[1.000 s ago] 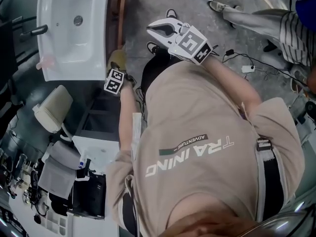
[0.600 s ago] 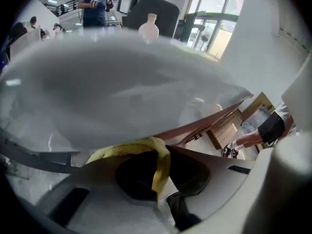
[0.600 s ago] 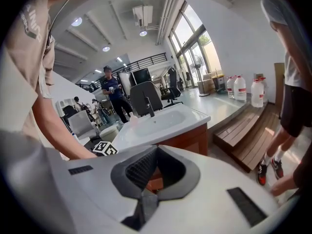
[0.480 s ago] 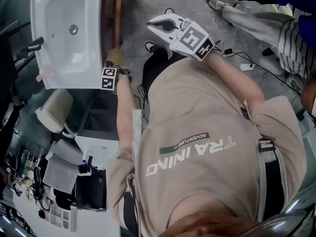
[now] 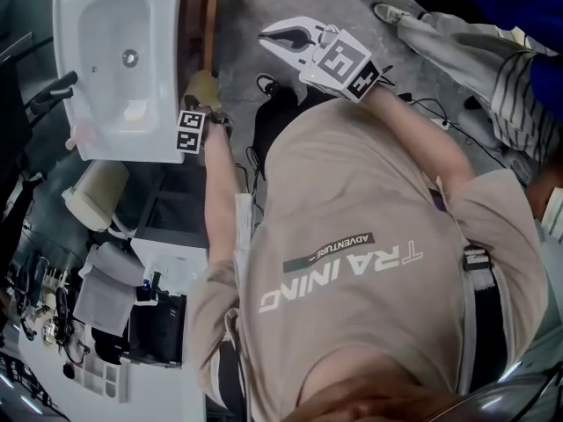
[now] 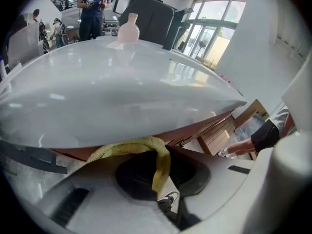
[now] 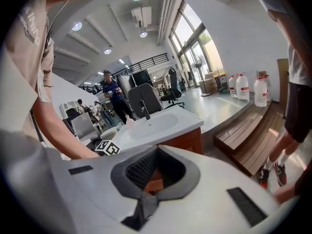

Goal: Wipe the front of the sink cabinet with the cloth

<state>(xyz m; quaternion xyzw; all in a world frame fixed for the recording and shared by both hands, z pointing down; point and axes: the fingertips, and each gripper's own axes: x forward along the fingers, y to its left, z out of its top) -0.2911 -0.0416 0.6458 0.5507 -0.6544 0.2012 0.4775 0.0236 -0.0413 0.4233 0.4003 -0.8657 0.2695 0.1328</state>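
Note:
The white sink point(image 5: 123, 60) sits on a brown wooden cabinet point(image 5: 199, 25) at the upper left of the head view. A yellow cloth point(image 5: 201, 89) is pressed against the cabinet front just under the basin's rim, and my left gripper point(image 5: 201, 105) is shut on it. In the left gripper view the cloth point(image 6: 146, 147) loops out between the jaws of the left gripper point(image 6: 163, 152), with the basin's underside point(image 6: 122, 101) close above and the cabinet point(image 6: 200, 130) behind. My right gripper point(image 5: 295, 38) hangs shut and empty over the floor, away from the cabinet. Its own view shows the right gripper point(image 7: 157, 149) facing the sink point(image 7: 146, 126).
People's legs and shoes point(image 5: 440, 25) stand at the upper right, with cables point(image 5: 431, 112) on the floor. A white fixture point(image 5: 92, 192) and cluttered shelves point(image 5: 106, 323) lie left of my body. Wooden steps point(image 7: 253, 135) and water bottles point(image 7: 251, 89) are right of the sink.
My left gripper has slid the cloth a little along the cabinet front, upward in the head view. The right gripper has stayed about where it was.

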